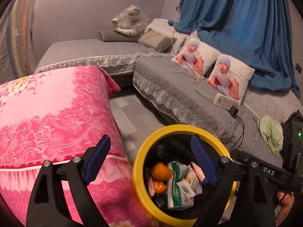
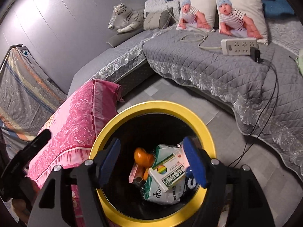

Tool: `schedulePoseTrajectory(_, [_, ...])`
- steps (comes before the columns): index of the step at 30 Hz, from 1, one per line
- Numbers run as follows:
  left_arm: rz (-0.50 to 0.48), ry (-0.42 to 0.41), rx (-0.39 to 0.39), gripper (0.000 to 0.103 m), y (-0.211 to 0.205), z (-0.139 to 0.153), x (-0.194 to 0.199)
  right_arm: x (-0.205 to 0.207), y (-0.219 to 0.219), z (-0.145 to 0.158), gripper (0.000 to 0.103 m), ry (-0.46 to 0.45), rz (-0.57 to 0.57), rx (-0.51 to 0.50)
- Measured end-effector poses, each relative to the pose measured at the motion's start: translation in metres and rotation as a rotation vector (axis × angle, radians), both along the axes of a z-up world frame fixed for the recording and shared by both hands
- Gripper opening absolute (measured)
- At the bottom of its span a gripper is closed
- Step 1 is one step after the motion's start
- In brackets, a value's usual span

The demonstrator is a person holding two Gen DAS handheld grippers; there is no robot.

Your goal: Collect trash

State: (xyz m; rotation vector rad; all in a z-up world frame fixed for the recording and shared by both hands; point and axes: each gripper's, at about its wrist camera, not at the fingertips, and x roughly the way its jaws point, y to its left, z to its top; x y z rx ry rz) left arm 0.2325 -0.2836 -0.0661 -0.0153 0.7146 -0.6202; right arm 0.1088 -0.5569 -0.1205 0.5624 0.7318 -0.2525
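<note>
While both tongs are hanging spread and empty over bin [image 2: 151,215], trash is sitting inside: box [image 2: 169,174] directly below right tongs [image 2: 153,162], left tongs [image 1: 149,158] hovering off toward pink blanket [image 1: 56,113].

The trash bin [image 2: 151,106] has a smooth yellow plastic rim, and inside lie a shiny cardboard box [image 2: 169,174] and a crinkly plastic packet [image 2: 161,193]. The sofa cover [image 2: 217,64] is soft quilted grey cloth with a lace edge. The pink blanket [image 1: 56,113] looks fuzzy.
</note>
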Motion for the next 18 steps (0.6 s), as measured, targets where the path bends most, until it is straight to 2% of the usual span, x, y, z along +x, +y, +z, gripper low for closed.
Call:
schedulePoseTrajectory(5, [0.075, -0.088, -0.016, 0.082, 0.054, 0.028, -0.012, -0.009, 0.020, 0.019, 0.066, -0.018, -0.013, -0.070])
schedulePoseTrajectory(8, [0.142, -0.124, -0.043, 0.082, 0.105, 0.045, -0.024, -0.012, 0.044, 0.030, 0.066, -0.045, 0.021, -0.090])
schedulePoseTrajectory(11, [0.216, -0.171, -0.057, 0.082, 0.156, 0.061, -0.041, -0.013, 0.075, 0.044, 0.066, -0.086, 0.088, -0.107])
schedulePoseTrajectory(14, [0.326, -0.268, -0.027, 0.082, 0.213, 0.076, -0.073, -0.014, 0.119, 0.062, 0.066, -0.139, 0.197, -0.116])
schedulePoseTrajectory(18, [0.453, -0.370, 0.016, 0.082, 0.268, 0.088, -0.116, -0.022, 0.191, 0.088, 0.066, -0.234, 0.375, -0.149])
